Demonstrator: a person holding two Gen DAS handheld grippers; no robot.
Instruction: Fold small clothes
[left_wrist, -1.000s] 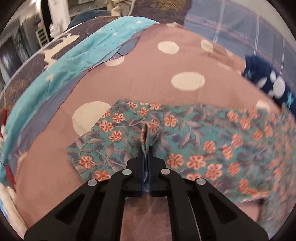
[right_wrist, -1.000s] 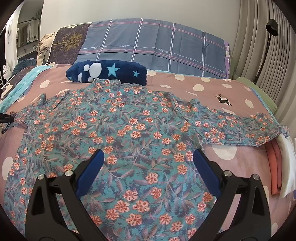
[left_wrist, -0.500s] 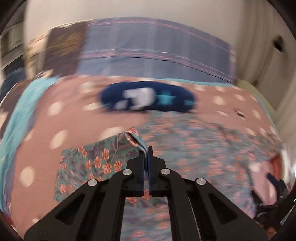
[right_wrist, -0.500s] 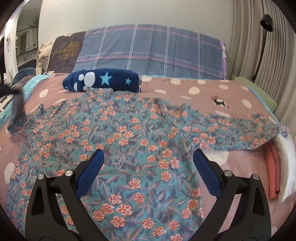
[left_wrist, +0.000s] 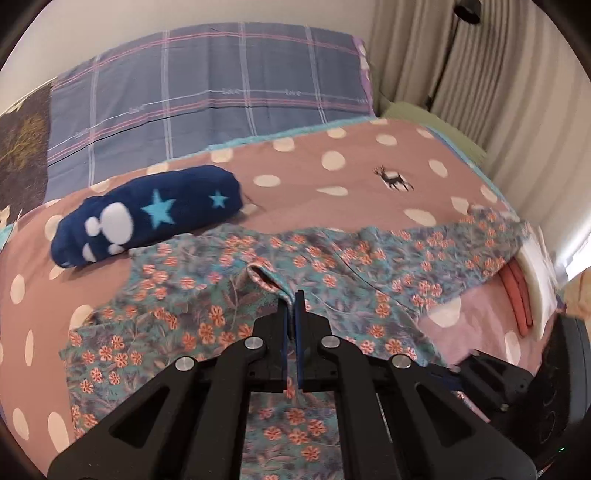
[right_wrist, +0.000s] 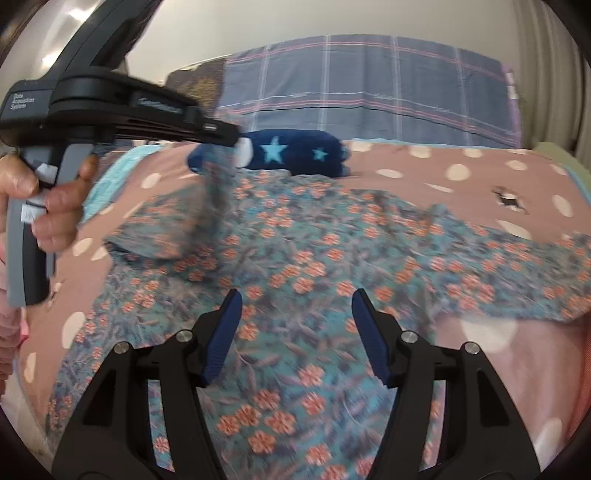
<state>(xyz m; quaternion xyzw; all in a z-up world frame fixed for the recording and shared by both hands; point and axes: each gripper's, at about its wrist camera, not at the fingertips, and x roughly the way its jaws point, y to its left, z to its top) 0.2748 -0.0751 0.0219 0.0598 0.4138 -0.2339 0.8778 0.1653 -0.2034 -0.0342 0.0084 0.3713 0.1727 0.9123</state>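
A teal floral shirt lies spread on the pink dotted bedspread; it also shows in the left wrist view. My left gripper is shut on the cuff of the shirt's left sleeve and holds it lifted over the shirt's body. In the right wrist view the left gripper shows at upper left with the sleeve hanging from it. My right gripper is open and empty, low over the shirt's lower middle. The other sleeve lies stretched out to the right.
A rolled navy blanket with stars lies behind the shirt. A plaid pillow stands at the headboard. Folded orange and white cloths sit at the bed's right edge. Curtains hang on the right.
My left gripper has lifted the sleeve cuff and carried it rightward over the shirt's body. My right gripper has moved left and closer over the shirt, jaws narrower but still open.
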